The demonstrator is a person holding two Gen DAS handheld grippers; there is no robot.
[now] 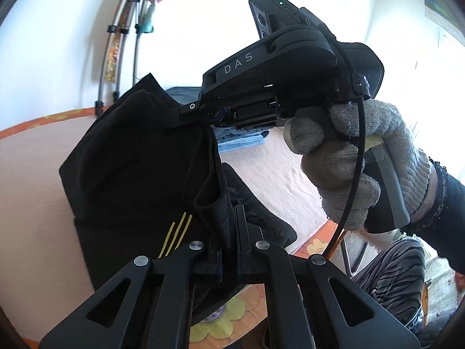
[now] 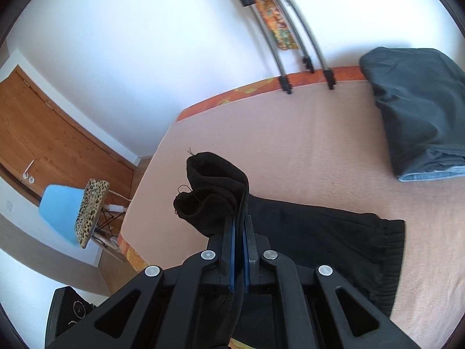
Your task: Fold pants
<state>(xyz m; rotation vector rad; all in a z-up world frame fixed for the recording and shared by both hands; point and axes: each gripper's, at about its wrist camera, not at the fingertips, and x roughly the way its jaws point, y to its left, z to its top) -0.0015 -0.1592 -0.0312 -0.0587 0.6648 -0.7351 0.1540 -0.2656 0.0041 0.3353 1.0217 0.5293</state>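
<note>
Black pants (image 1: 125,168) with three thin yellow stripes (image 1: 175,237) hang lifted above a pink bed (image 1: 32,192). My left gripper (image 1: 229,224) is shut on a fold of the black fabric. My right gripper (image 1: 186,116), held by a grey gloved hand (image 1: 348,163), pinches the pants' upper edge just above it. In the right wrist view my right gripper (image 2: 239,226) is shut on a bunched leg end (image 2: 212,186), and the rest of the pants (image 2: 334,241) lies flat on the bed (image 2: 290,133) with the elastic waistband (image 2: 392,256) at the right.
A folded dark grey garment over a light blue one (image 2: 418,110) lies at the bed's far right. Metal rack legs (image 2: 305,58) stand against the white wall. A blue chair with a leopard-print cushion (image 2: 87,209) and a wooden door (image 2: 43,133) are left of the bed.
</note>
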